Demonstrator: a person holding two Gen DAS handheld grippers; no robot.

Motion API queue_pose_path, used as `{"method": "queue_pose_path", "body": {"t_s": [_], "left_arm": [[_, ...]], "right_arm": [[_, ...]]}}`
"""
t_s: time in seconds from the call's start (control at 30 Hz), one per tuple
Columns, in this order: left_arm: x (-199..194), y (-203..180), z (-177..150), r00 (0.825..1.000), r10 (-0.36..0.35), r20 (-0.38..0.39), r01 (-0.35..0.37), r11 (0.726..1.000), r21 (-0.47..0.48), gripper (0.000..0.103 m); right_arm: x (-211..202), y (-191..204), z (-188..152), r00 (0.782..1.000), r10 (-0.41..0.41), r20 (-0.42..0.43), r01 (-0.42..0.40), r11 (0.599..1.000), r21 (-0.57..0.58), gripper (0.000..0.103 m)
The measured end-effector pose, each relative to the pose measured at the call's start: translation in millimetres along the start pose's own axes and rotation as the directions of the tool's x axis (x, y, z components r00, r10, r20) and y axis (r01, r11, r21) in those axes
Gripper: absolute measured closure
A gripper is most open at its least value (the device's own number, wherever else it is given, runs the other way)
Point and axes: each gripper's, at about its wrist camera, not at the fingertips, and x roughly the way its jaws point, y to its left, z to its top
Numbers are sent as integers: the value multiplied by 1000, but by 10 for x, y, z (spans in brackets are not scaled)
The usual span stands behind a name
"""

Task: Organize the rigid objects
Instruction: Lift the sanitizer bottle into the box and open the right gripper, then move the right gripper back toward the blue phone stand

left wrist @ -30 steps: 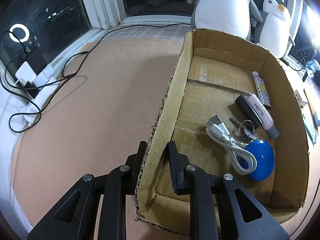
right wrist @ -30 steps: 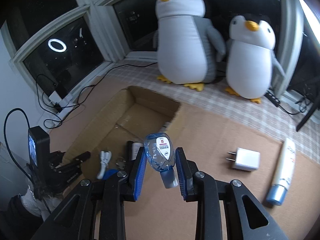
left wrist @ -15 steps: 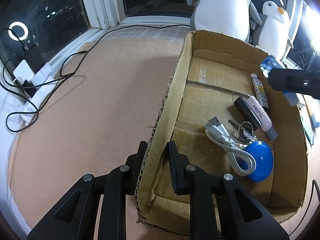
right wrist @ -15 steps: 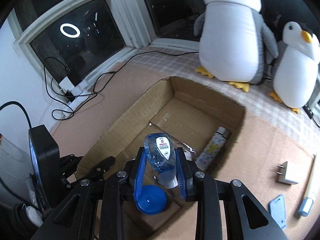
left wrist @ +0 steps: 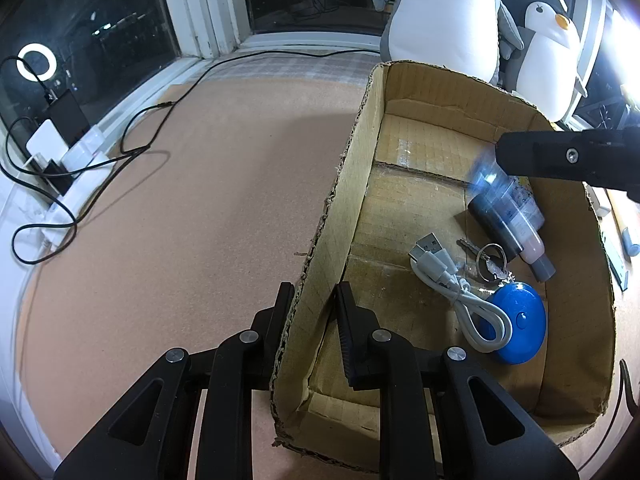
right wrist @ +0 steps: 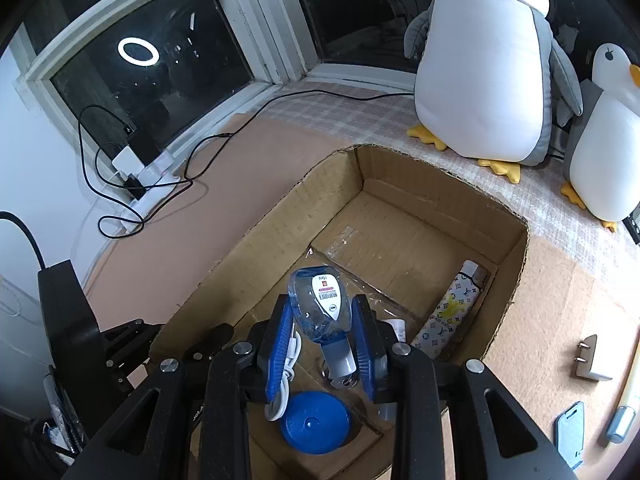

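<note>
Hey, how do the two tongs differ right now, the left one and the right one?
The left tongs straddle the cardboard box wall, one finger outside and one inside; the right tongs hover over the box interior. The left tongs pinch the wall itself, while the right tongs hold a small clear blue bottle, cap toward the camera. The left pads look black, the right pads blue. Both are black two-finger tools.

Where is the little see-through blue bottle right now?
The bottle is pinched in the right claw, hanging over the cardboard box, above the blue round disc.
</note>
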Motion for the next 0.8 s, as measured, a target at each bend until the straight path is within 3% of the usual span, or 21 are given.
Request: {"method": "queue_pose_path", "body": {"t_s": [0.1,0.27,0.8], "left_arm": [[0,-2,1,1000,1,0,-1,1000,0,84],[1,-1,1,1000,1,0,-1,1000,1,84],[-11,10,-5,1000,5,1,-5,1000,5,84]], "right_arm": [[-10,-9,11,1000,-5,7,5,1000,3,60],[-53,-52,14,1000,-14,14,14,1000,8,54],[-644,-552,-325,994,-93,52,89,993,79,49]]}}
